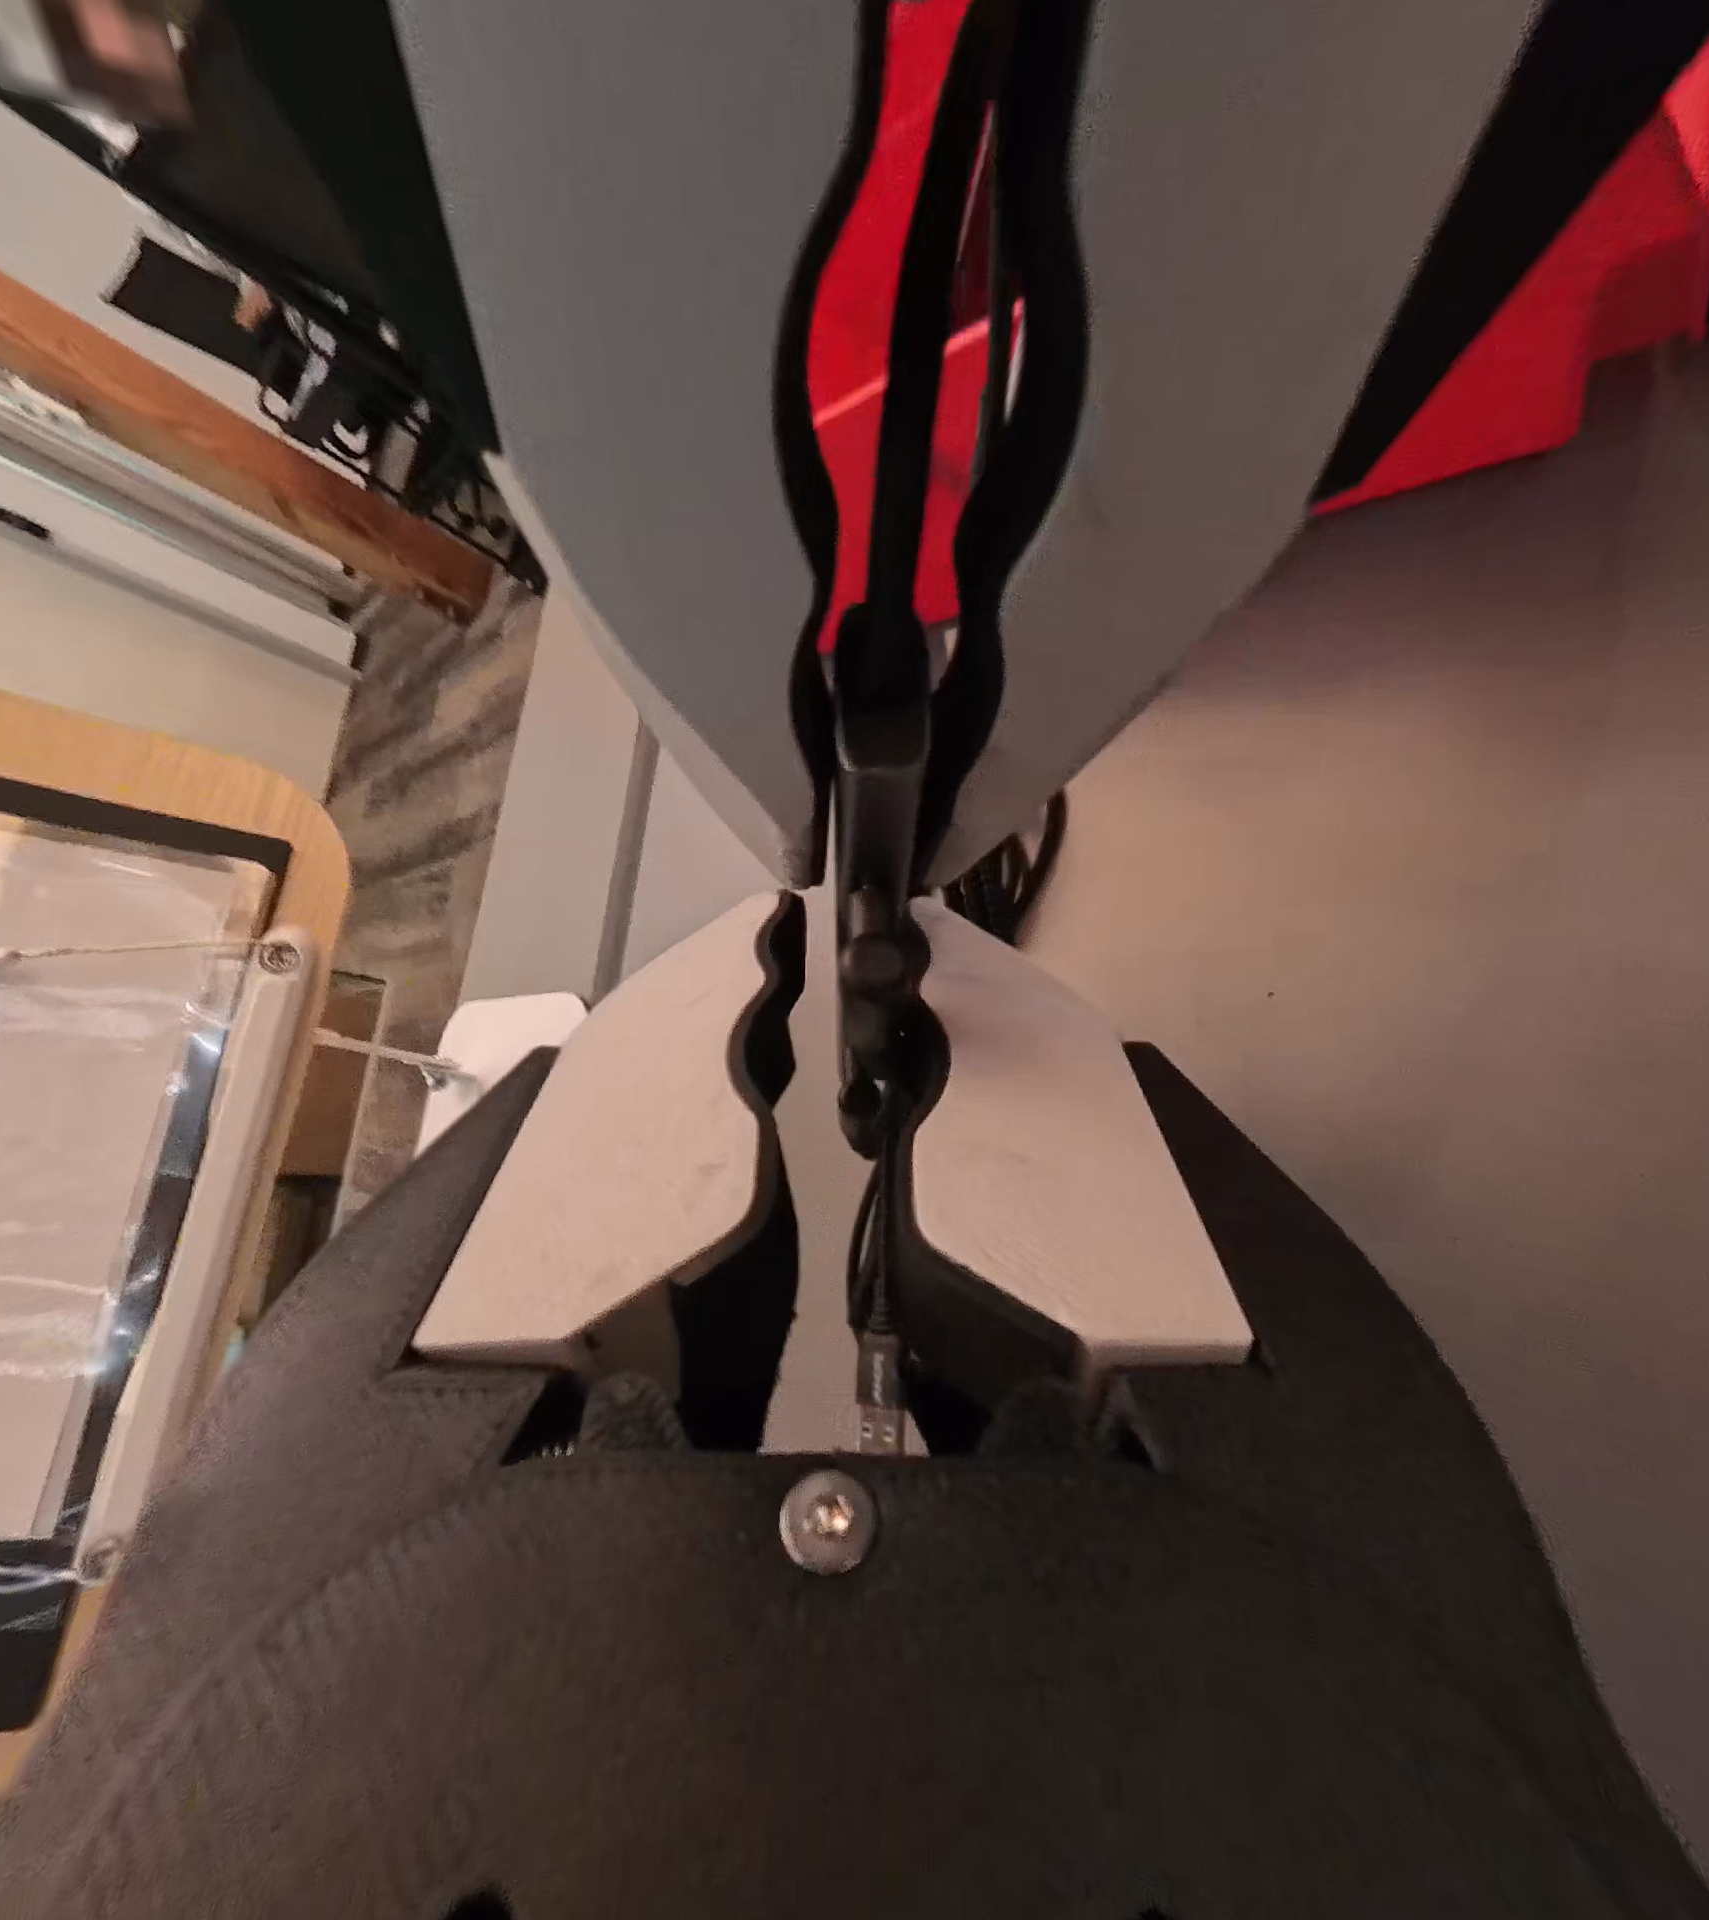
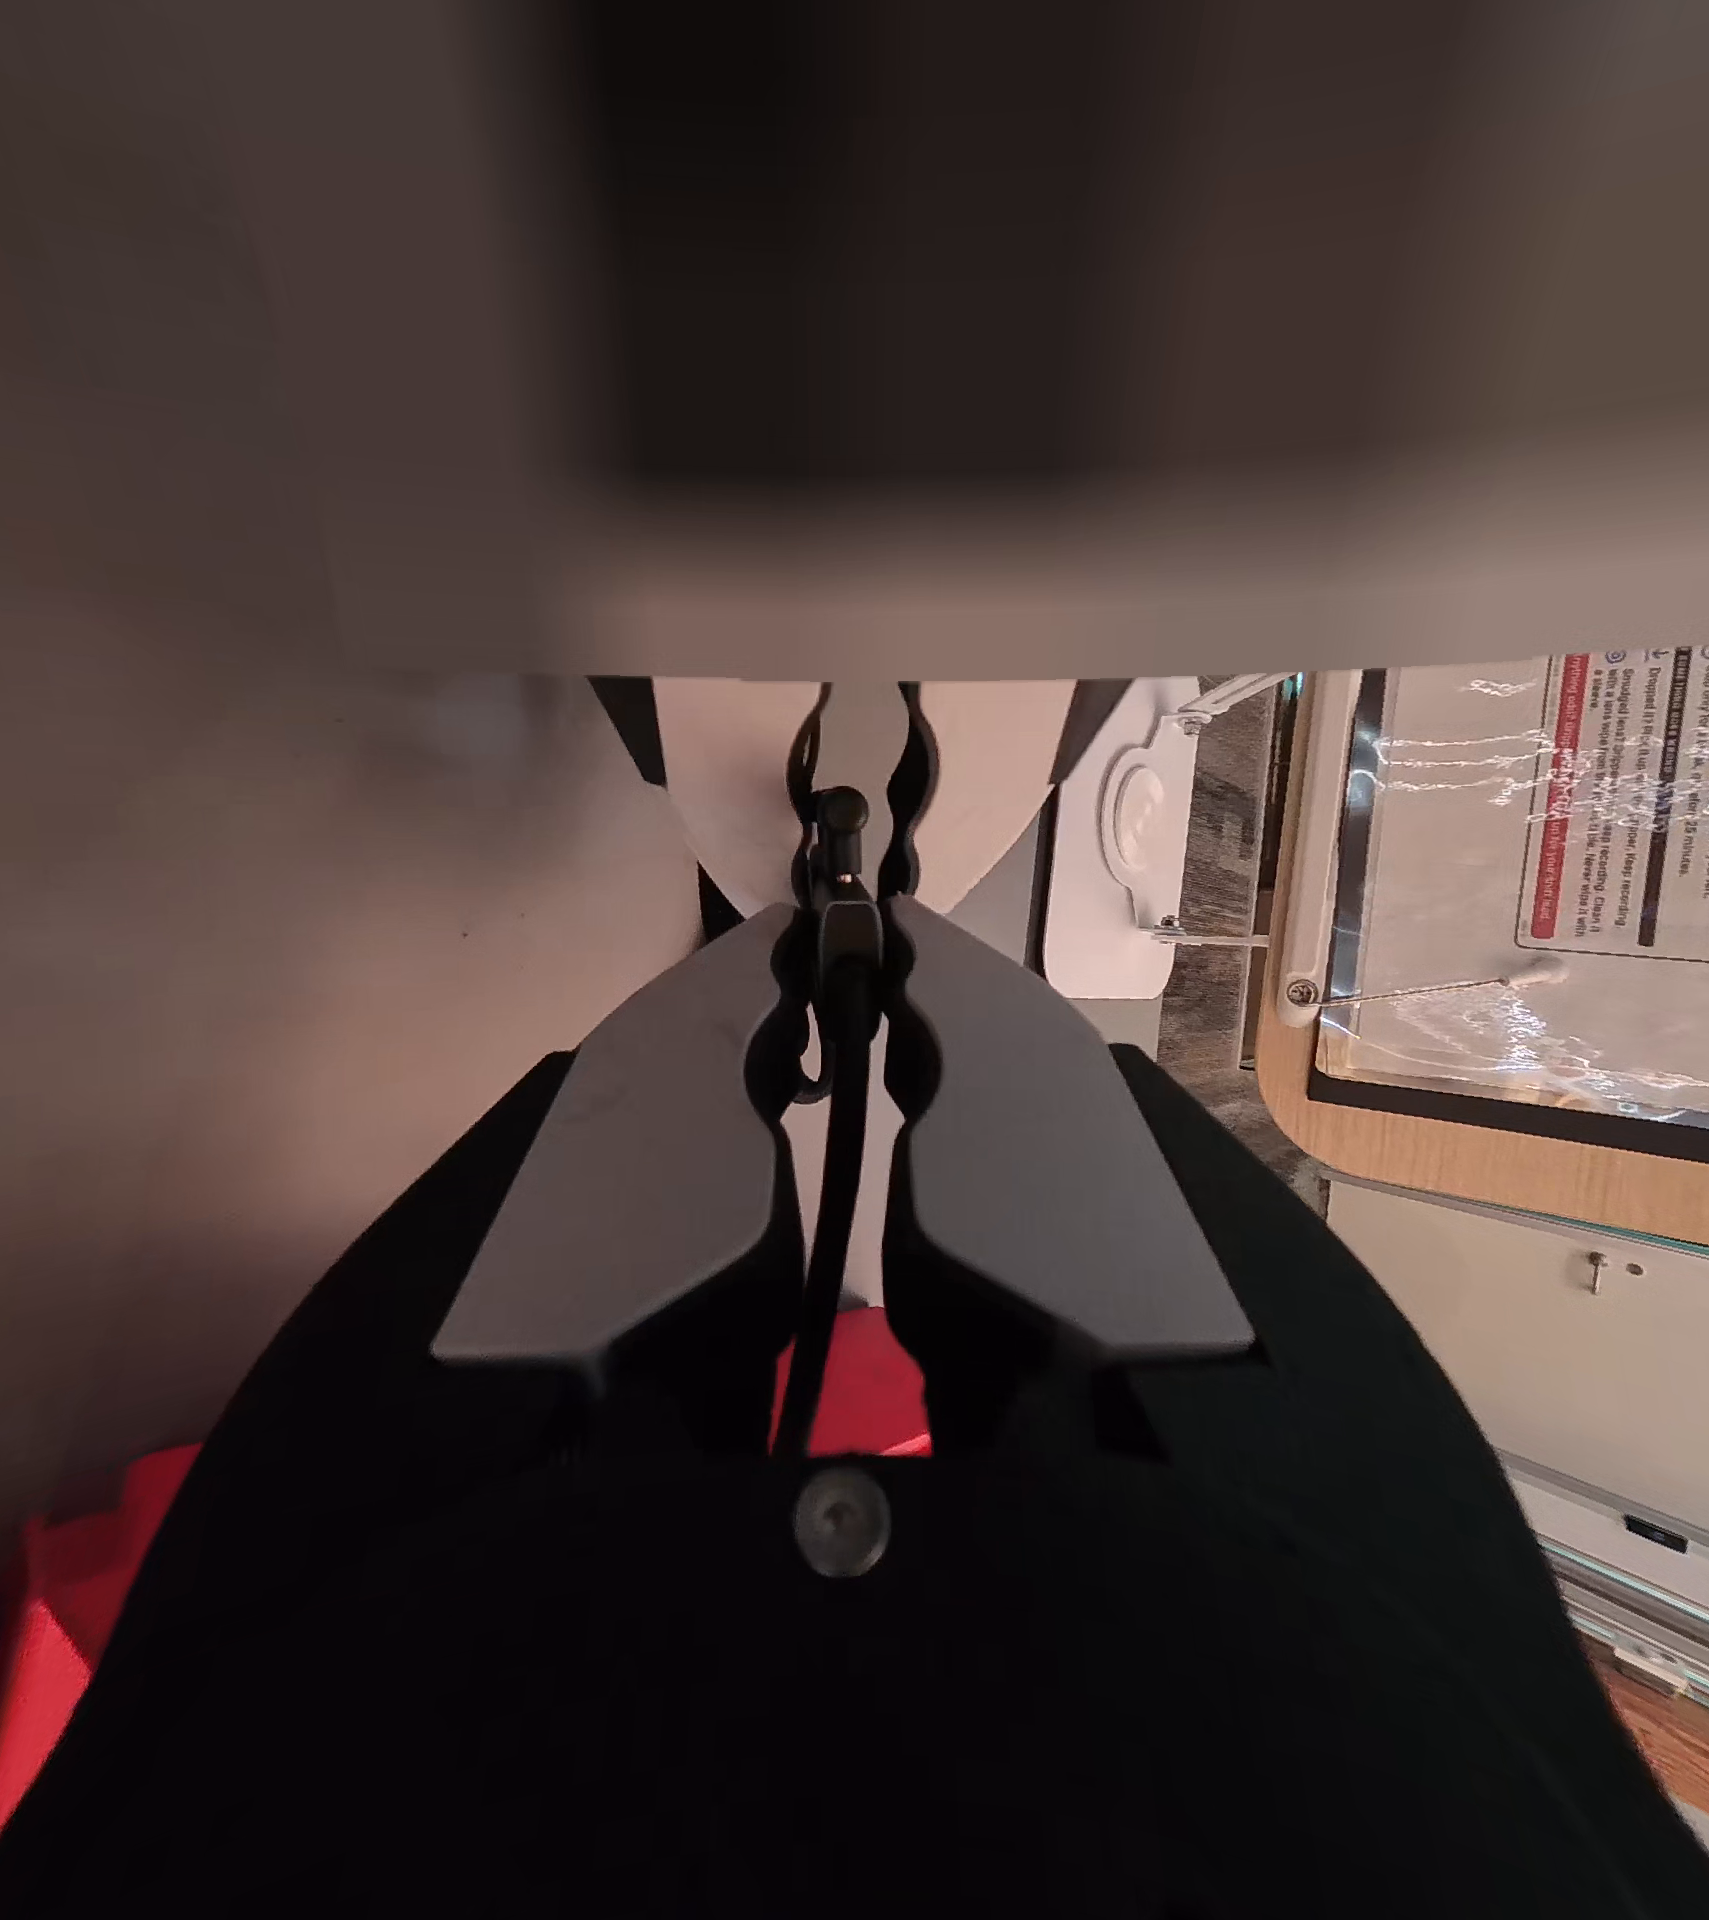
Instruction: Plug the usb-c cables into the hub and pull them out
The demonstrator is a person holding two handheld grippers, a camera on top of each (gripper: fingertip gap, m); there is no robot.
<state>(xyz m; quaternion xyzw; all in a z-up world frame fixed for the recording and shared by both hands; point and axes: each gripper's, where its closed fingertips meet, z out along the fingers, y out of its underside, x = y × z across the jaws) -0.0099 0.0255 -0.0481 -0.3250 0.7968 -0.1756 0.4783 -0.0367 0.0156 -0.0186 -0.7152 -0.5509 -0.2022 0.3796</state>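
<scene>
A pale grey surface [image 1: 1452,935] fills the background, with a wooden board [image 2: 1369,1143] under a laminated sheet [image 2: 1556,883] at its edge. The left gripper [image 1: 865,914] and right gripper [image 2: 845,914] meet tip to tip, jaws narrow, each pinching a black cable [image 2: 834,1195]. The hub is hard to make out.

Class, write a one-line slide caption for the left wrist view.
Two grippers meet tip to tip: left gripper and right gripper both clamp one black cable.
</scene>
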